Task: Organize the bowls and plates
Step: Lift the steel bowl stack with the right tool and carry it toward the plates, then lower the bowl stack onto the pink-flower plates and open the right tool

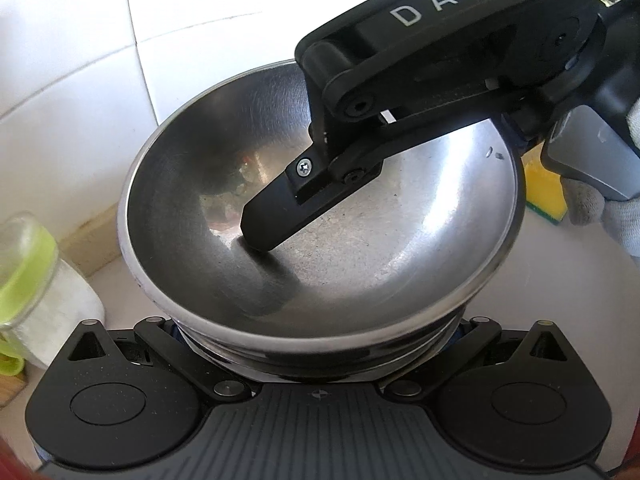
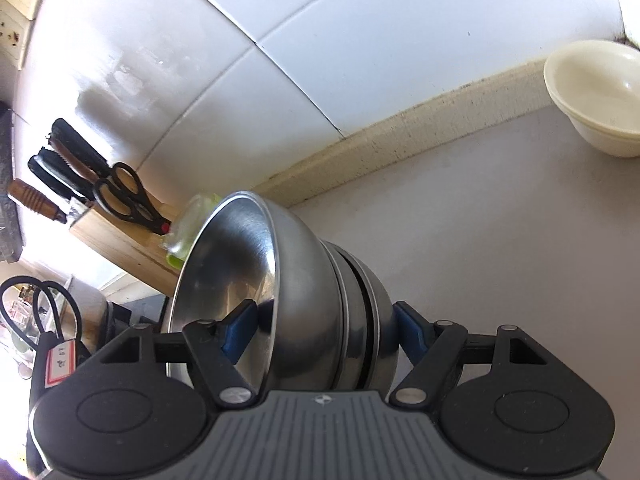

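Stack of nested brushed-steel round bowls [image 2: 304, 292] sits tilted at lower centre, its base hidden behind the right gripper [image 2: 320, 330], whose blue pads clamp inner wall and underside. Left gripper [image 1: 320, 344]: fingers hidden under the stack, grip indeterminate. Cream bowl [image 2: 596, 96] cut off upper right.

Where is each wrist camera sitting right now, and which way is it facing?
Right wrist: on the right tool, facing the tiled wall and counter; its fingers clamp the tilted steel bowls.
Left wrist: on the left tool, looking down into the steel bowls; the right tool's finger and a gloved hand show.
Shared: the steel bowls, the green-lidded jar.
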{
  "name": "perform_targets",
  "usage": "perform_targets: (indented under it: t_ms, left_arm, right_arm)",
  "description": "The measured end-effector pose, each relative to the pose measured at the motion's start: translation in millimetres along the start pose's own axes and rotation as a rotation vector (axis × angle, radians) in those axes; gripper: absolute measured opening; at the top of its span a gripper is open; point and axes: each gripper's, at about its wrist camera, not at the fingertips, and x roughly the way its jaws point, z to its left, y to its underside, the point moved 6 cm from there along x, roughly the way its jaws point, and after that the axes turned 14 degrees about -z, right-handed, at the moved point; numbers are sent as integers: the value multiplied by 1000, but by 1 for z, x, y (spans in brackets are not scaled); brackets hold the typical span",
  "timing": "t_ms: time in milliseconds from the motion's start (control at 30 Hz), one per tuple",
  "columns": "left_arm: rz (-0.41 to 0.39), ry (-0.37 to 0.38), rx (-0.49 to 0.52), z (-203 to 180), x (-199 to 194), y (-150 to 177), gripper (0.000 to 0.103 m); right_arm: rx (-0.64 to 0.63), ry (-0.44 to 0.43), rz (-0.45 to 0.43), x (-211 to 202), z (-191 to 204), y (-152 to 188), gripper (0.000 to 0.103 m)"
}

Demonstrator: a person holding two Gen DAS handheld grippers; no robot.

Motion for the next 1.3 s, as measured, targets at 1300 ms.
perform_targets:
  t_ms: [1300]
  left_arm:
    - [-73, -362, -24, -136, -157, 1, 103]
  right_arm:
    - [-193, -277, 13, -115, 119, 43, 75]
